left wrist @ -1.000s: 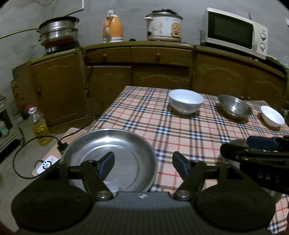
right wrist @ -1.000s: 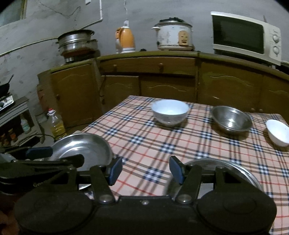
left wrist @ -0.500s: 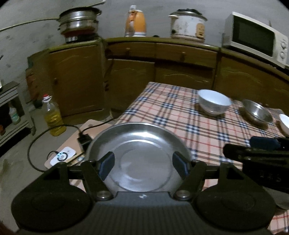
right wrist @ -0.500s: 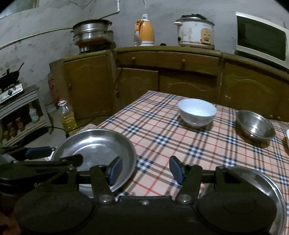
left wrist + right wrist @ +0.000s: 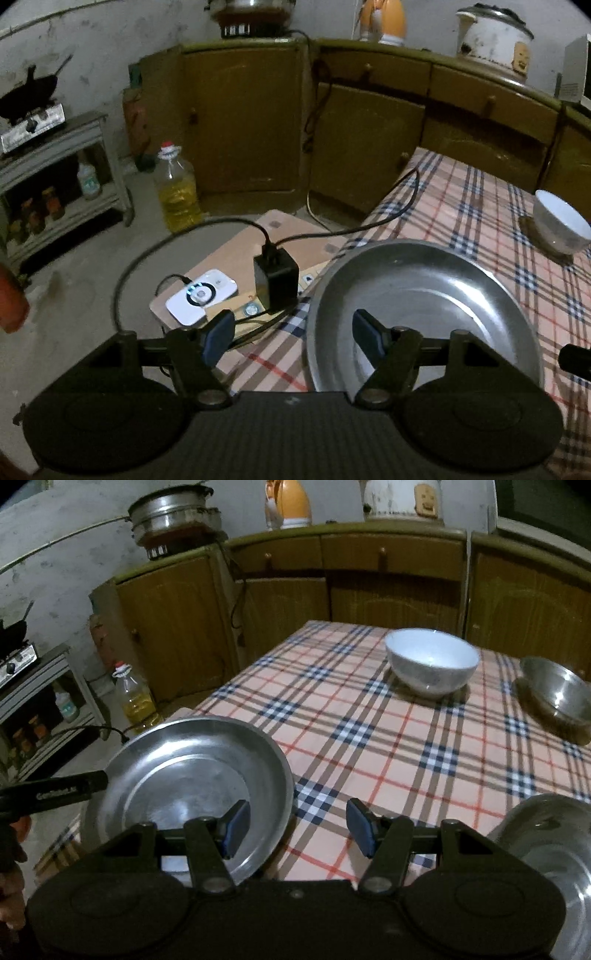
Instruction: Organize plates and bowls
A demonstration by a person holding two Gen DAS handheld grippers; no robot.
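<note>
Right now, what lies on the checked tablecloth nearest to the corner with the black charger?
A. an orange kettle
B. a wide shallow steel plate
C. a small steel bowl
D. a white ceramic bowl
B: the wide shallow steel plate sits at that table corner, right beside the black charger; the white ceramic bowl stands farther back.

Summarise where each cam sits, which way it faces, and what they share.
Left wrist: on left gripper, angled down over the table's corner, at steel plate, charger, floor; own open jaws show.
Right wrist: on right gripper, angled down across tablecloth; own open jaws, left gripper's tip, a hand.
Shared: that plate, white bowl, oil bottle, cabinets.
</note>
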